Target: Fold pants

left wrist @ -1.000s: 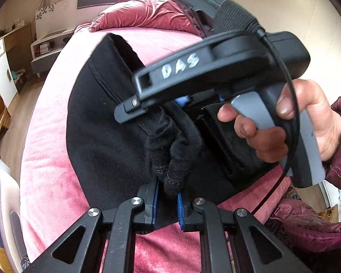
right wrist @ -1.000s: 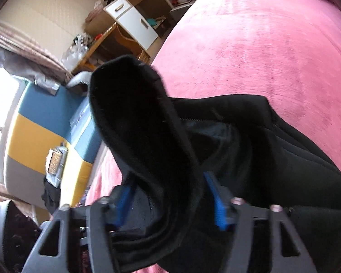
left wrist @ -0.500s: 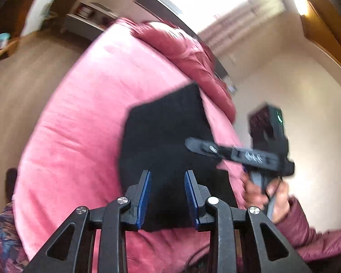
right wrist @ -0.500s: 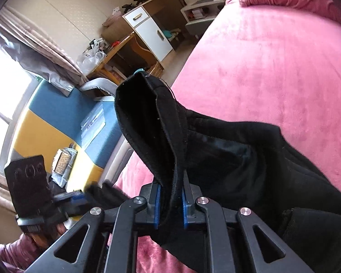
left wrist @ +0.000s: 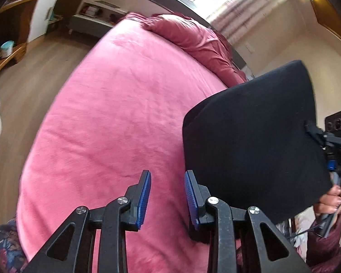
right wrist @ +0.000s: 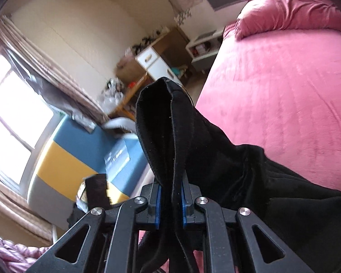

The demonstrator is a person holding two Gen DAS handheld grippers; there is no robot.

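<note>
Lifted pants (right wrist: 175,136) clamped in right tool (right wrist: 170,207)

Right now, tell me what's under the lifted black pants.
Under the black pants, held by the right gripper, lies pink bedspread. The bed directly behind the cloth is hidden.

My right gripper (right wrist: 170,201) clamps a fold of black fleece pants (right wrist: 193,141) above the pink plush bedspread (right wrist: 284,95).

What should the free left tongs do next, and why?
Probably bring the left tongs over to the hanging edge of the black pants and grip it. They stand open with nothing between the pads, while the right tongs, clamped on the fabric, alone hold the pants above the pink bed.
</note>
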